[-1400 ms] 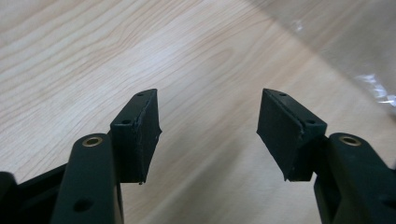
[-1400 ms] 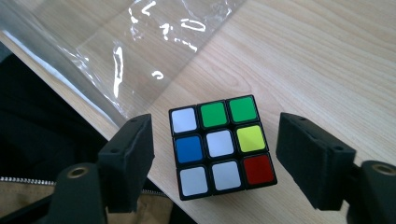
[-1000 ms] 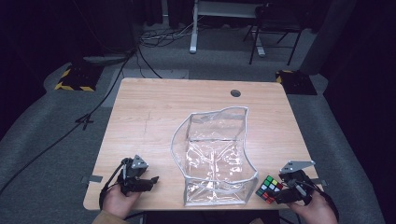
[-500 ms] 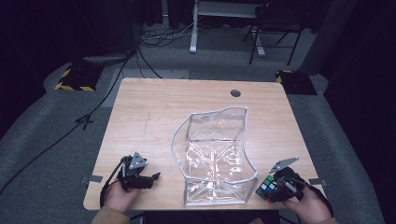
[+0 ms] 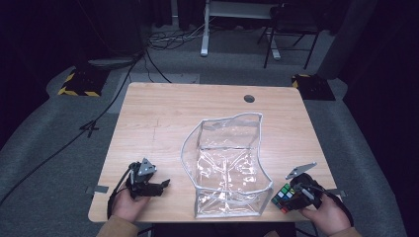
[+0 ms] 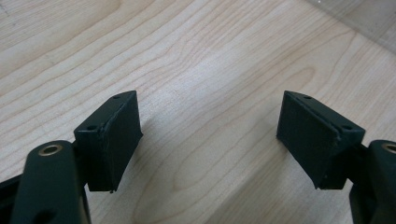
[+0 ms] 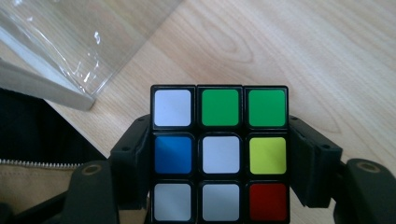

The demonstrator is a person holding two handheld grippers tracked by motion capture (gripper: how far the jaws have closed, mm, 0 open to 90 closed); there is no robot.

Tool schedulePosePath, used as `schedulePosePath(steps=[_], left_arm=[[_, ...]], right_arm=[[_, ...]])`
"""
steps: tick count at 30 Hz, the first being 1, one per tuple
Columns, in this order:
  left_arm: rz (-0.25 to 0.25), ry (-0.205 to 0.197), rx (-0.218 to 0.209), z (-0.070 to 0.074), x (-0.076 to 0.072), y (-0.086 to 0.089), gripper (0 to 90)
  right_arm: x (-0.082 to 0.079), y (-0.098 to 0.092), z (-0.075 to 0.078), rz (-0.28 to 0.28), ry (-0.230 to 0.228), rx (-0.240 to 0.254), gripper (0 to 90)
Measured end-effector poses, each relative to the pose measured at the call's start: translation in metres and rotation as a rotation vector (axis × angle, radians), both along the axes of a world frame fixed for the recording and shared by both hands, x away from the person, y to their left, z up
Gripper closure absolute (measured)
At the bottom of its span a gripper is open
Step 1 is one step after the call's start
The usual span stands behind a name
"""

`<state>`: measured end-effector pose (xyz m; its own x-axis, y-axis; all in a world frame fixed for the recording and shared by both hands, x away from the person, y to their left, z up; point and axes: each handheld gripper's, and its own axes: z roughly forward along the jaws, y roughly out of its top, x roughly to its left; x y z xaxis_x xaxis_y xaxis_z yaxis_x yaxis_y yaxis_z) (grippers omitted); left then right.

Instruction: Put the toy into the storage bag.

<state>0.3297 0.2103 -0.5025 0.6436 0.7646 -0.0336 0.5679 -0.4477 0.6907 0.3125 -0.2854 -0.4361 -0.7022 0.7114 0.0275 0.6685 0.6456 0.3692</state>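
Rubik's cube [image 7: 219, 154] sits between your right gripper [image 5: 295, 193]'s jaws at the table [image 5: 163, 118]'s near right corner, just beside the clear plastic bag [image 5: 228, 165]; the pads press its two sides, having just been closing on it. Your left gripper [image 6: 210, 140] rests at the near left edge, jaws spread wide over bare wood, holding nothing.

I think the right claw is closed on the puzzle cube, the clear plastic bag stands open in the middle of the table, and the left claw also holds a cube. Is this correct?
Not fully. The left claw holds nothing: the left gripper view shows its jaws wide apart over bare table. The rest is right: the right claw grips the puzzle cube, and the clear plastic bag stands open mid-table.
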Motion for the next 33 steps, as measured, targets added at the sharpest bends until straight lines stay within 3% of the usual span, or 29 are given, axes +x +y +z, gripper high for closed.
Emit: schedulePosePath(steps=[8, 14, 23, 33], left_arm=[[0.022, -0.002, 0.003, 0.0, 0.005, 0.0, 22.1], [0.024, -0.01, 0.012, 0.001, 0.005, 0.0, 22.1], [0.024, -0.01, 0.012, 0.001, 0.005, 0.0, 22.0], [0.024, -0.009, 0.012, 0.001, 0.005, 0.0, 22.0]], right_arm=[[0.003, -0.009, 0.028, -0.032, -0.034, 0.067, 34.1], [0.006, -0.016, 0.054, -0.052, -0.092, 0.117, 34.1], [0.009, -0.023, 0.075, -0.068, -0.154, 0.165, 34.1], [0.007, -0.028, 0.089, -0.097, -0.242, 0.272, 34.1]])
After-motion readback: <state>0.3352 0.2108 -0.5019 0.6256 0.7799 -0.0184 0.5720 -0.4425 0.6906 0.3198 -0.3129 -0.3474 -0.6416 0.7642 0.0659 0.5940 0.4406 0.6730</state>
